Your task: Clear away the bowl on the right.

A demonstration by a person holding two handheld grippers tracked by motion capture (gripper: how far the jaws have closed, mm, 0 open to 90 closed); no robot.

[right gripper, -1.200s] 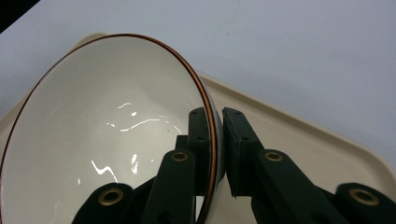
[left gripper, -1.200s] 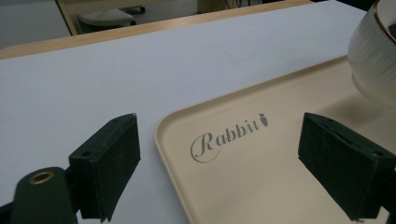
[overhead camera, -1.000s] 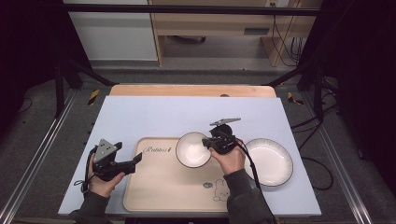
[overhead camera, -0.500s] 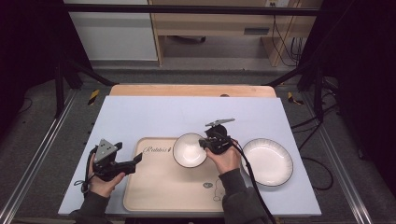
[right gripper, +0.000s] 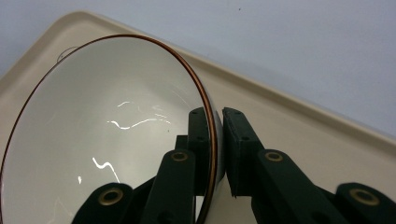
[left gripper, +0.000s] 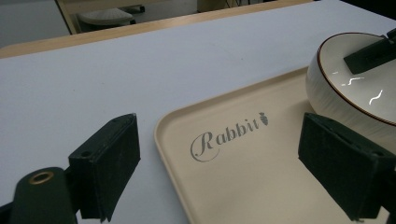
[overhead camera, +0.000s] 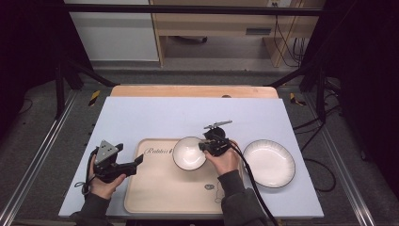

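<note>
A small white glazed bowl with a thin brown rim (overhead camera: 189, 153) is held over the upper right part of a cream rectangular plastic tray (overhead camera: 164, 188), and it is gripped at its right edge by the right gripper (overhead camera: 210, 146). In the right gripper view the bowl (right gripper: 107, 126) is seen pinched at its rim: one black jaw is pressed against the inside wall and the other against the outside, so the fingers are clamped on the bowl's edge. The bowl appears tilted there, with the tray's rim (right gripper: 299, 116) running behind it; whether its base touches the tray cannot be told.

The tray is laid on a pale blue sheet (overhead camera: 155, 117) covering the wooden table (overhead camera: 193, 91). The word "Rabbit" (left gripper: 229, 133) is printed in grey script near the tray's upper left corner, with a small cartoon figure (overhead camera: 212, 190) printed towards its lower right.

The left gripper (overhead camera: 137, 162) is held low at the tray's left edge, pointed towards the bowl. In the left gripper view its two black jaws are spread wide apart with nothing between them, and the bowl (left gripper: 355, 88) is seen beyond the right-hand jaw.

A wide white ribbed plate with a dark rim (overhead camera: 268, 163) is set on the sheet just right of the tray, apart from the bowl.
</note>
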